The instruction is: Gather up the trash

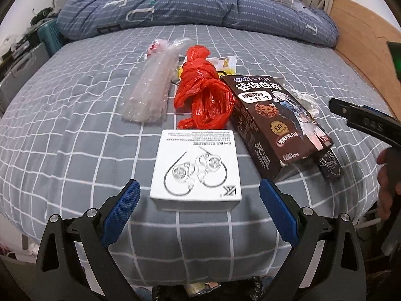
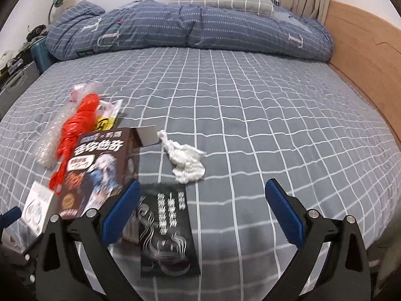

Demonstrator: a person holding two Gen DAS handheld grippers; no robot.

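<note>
The left gripper (image 1: pixel 199 195) stands wide open and holds nothing, its blue pads on either side of the near end of a white earphone box (image 1: pixel 196 165) that lies flat on the bed (image 1: pixel 75 125); the pads do not appear to touch the box. Just beyond the box lies a crumpled red plastic bag (image 1: pixel 204 92), with a clear bubble-wrap piece (image 1: pixel 150 90) to its left and a dark cookie box (image 1: pixel 273 123) to its right, its end flap open. A yellow and white wrapper (image 1: pixel 226 65) shows partly under the red bag. The right gripper (image 2: pixel 201 205) is also wide open and empty, hovering above a black printed packet (image 2: pixel 166 230) that lies flat on the bed beside the cookie box. Past the packet a crumpled white tissue (image 2: pixel 185 160) lies on the grey checked sheet. A folded blue quilt (image 2: pixel 188 30) lies across the far end of the bed.
</note>
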